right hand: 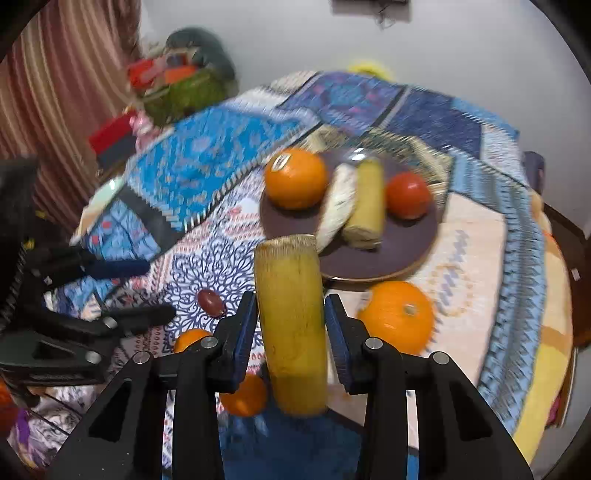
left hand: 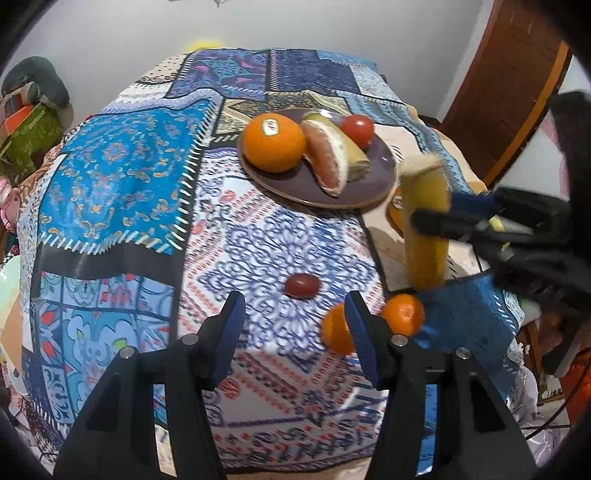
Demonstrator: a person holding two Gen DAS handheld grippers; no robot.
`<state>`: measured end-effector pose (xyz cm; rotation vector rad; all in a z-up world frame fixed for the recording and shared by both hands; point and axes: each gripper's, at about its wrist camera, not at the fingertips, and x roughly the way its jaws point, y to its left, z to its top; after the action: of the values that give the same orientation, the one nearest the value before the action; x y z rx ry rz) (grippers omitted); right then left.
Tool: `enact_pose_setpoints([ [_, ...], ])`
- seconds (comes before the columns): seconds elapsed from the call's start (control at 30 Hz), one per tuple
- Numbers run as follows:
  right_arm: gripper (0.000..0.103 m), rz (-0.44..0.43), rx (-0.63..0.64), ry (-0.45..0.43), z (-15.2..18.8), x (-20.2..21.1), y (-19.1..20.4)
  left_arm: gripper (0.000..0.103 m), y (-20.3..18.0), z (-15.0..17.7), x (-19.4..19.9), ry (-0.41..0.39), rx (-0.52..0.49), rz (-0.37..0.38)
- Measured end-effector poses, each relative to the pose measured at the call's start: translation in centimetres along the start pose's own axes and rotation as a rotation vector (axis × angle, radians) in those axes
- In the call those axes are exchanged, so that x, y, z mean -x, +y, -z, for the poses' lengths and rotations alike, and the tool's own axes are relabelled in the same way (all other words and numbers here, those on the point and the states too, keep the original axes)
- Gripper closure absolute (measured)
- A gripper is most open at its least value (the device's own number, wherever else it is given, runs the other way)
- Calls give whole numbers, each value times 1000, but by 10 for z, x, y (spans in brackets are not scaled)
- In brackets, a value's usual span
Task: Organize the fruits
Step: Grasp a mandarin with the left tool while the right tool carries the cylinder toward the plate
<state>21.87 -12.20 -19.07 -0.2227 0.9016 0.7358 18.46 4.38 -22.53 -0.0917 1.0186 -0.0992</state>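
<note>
Patchwork tablecloth (left hand: pixel 122 173) covers table beside white wall (left hand: pixel 332 22).

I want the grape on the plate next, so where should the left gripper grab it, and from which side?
Grip the grape across its short middle, coming from above with the open left gripper. It lies lengthwise on the cloth, apart from the small oranges, so its narrow waist probably fits the pads best.

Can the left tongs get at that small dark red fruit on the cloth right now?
Probably yes. The left tongs stand open and empty, and the dark red fruit lies just ahead with only bare cloth between them.
</note>
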Motion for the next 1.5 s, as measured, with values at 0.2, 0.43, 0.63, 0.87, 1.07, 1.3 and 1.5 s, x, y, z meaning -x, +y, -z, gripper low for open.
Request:
enact_pose_setpoints([
  [0.2,69,40,-56,-88,9,43,-12,47,-18,10,-7,34,-15,16],
  [0.43,69,67,-90,-139,20,71,-24,49,-25,18,-21,68,1,34],
  [0.63,69,72,-126,-143,28,75,-35,67,-31,20,-27,75,-6,40],
  [0.87,69,78,-139,-150,30,75,-42,67,-29,13,-16,33,-12,31],
  [1.07,69,80,-133,-172,19,76,-45,67,-20,-11,-2,-29,1,22],
  [1.3,69,74,-133,-191,0,69,-52,67,-12,-43,-3,-79,7,20],
  [1.5,69,76,-132,-190,-17,53,-61,67,-7,-63,-19,-83,6,18],
])
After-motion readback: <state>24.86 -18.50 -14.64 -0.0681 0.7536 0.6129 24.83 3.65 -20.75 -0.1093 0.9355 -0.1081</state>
